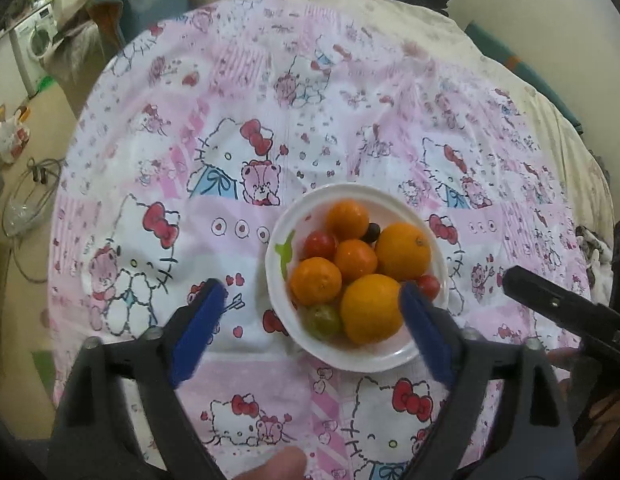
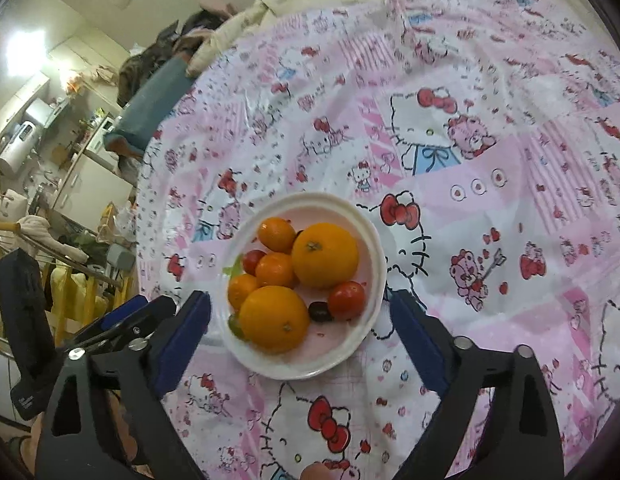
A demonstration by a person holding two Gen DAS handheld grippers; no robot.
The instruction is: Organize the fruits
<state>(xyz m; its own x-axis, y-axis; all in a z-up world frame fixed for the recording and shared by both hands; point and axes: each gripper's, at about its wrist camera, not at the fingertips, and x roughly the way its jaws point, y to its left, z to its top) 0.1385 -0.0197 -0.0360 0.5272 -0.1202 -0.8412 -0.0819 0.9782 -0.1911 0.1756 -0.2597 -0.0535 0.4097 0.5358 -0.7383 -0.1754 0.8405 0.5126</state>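
Fruits (image 1: 362, 268) in white bowl (image 1: 277, 280), both hand-held grippers wide apart.

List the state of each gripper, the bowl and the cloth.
left gripper: open, empty, hovering over the bowl's near side
right gripper: open, empty, fingers straddling the bowl
white bowl: upright on the cloth, filled with oranges, tomatoes and grapes
pink cartoon cloth: spread flat, slightly wrinkled
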